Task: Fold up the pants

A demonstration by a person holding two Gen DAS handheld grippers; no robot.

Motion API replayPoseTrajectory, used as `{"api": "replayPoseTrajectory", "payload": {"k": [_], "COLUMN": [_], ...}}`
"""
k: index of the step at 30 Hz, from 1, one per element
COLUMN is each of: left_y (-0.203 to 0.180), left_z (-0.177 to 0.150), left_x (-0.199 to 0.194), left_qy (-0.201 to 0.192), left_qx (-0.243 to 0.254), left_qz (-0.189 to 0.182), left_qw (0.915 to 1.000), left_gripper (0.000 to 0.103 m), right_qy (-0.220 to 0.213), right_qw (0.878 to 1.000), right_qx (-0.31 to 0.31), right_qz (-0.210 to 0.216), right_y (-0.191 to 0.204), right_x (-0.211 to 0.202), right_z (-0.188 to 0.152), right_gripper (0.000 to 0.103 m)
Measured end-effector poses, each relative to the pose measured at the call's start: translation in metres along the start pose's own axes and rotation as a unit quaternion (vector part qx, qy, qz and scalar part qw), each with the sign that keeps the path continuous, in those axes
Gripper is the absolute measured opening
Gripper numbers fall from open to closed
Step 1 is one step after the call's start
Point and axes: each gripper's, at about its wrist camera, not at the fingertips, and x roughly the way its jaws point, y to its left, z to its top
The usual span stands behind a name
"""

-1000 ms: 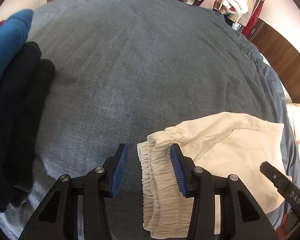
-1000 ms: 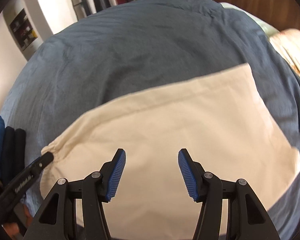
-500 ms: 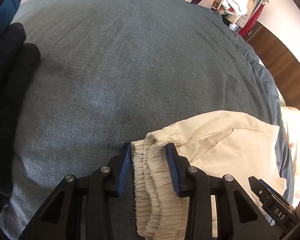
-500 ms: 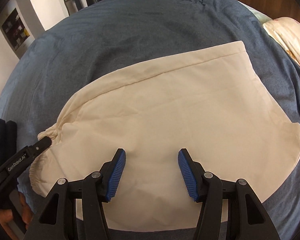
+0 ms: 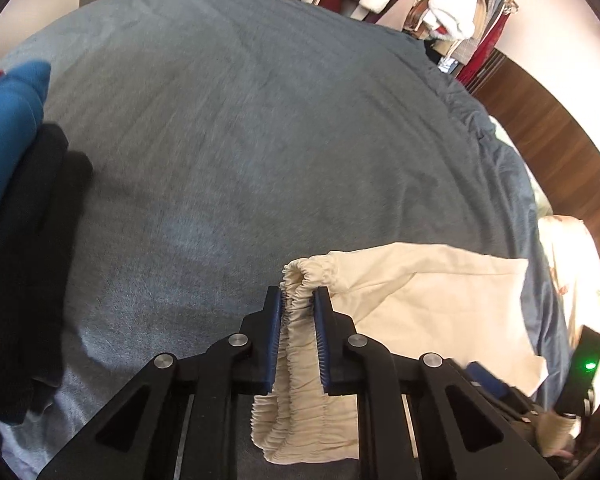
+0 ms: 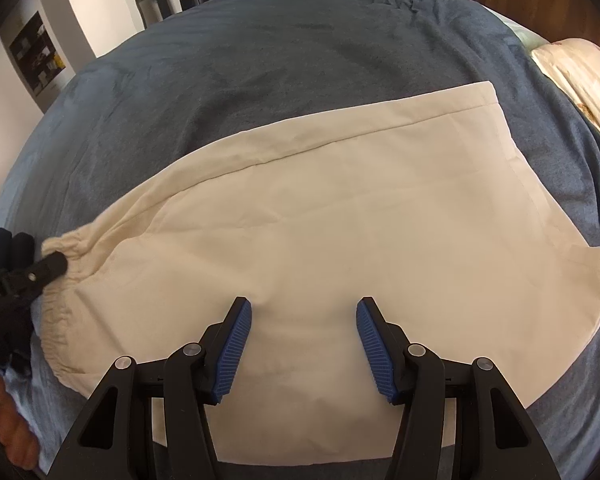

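Observation:
Cream pants [image 6: 340,200] lie folded flat on the blue-grey bedspread [image 6: 260,60]. Their elastic waistband [image 5: 300,340] is bunched up at the left end. My left gripper [image 5: 299,294] has that waistband between its blue pads, which press on it from both sides while the jaws are closing; the band is raised slightly. The right wrist view shows the same grip at the left edge [image 6: 54,266]. My right gripper [image 6: 303,308] hovers over the near middle of the pants, open, with nothing between its fingers.
A stack of folded dark clothes [image 5: 24,260] and a blue garment [image 5: 8,120] sits on the bed to the left. A floral pillow [image 6: 580,76] and wooden headboard [image 5: 560,140] are on the right. Hanging clothes [image 5: 452,0] stand beyond the bed.
The left jaws have narrowed from wide apart onto the waistband and risen a little with it. The right gripper has stayed open over the pants.

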Motion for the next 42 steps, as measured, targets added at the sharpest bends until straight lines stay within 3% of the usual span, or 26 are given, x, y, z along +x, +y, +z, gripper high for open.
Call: {"api": "replayPoseTrajectory", "payload": {"k": [12, 17, 19, 21, 23, 25, 33, 36, 42], "left_y": [-0.062, -0.092, -0.110, -0.129, -0.148, -0.165, -0.240, -0.261, -0.295], "left_z": [0.009, 0.009, 0.008, 0.005, 0.001, -0.002, -0.023, -0.027, -0.033], "left_x": [-0.049, -0.063, -0.067, -0.069, -0.069, -0.066, -0.036, -0.015, 0.018], "left_qy": [-0.042, -0.052, -0.055, -0.057, -0.055, -0.049, -0.025, 0.000, 0.015], "left_qx": [0.049, 0.059, 0.071, 0.083, 0.089, 0.092, 0.115, 0.115, 0.133], "left_qz": [-0.009, -0.019, -0.020, -0.021, -0.024, -0.028, -0.045, -0.058, -0.054], "left_qw": [0.9979, 0.9967, 0.9958, 0.9947, 0.9943, 0.9942, 0.9921, 0.9917, 0.9895], "left_gripper": [0.016, 0.016, 0.016, 0.016, 0.016, 0.016, 0.015, 0.009, 0.009], "right_qy": [-0.004, -0.009, -0.024, -0.038, -0.047, -0.056, -0.074, -0.076, -0.075], "right_qw": [0.999, 0.997, 0.995, 0.994, 0.992, 0.991, 0.989, 0.988, 0.985], "right_qx": [-0.012, 0.017, 0.028, 0.034, 0.043, 0.044, 0.038, 0.048, 0.088], "right_qz": [0.034, 0.081, 0.091, 0.094, 0.111, 0.115, 0.124, 0.127, 0.128], "right_y": [0.000, -0.016, -0.027, -0.039, -0.056, -0.069, -0.121, -0.142, -0.186], "right_x": [0.015, 0.002, -0.015, -0.033, -0.049, -0.061, -0.084, -0.084, -0.080], "right_z": [0.002, 0.009, 0.010, 0.009, 0.009, 0.008, 0.014, 0.016, 0.016], "right_gripper": [0.056, 0.055, 0.043, 0.016, 0.011, 0.006, 0.006, 0.006, 0.006]}}
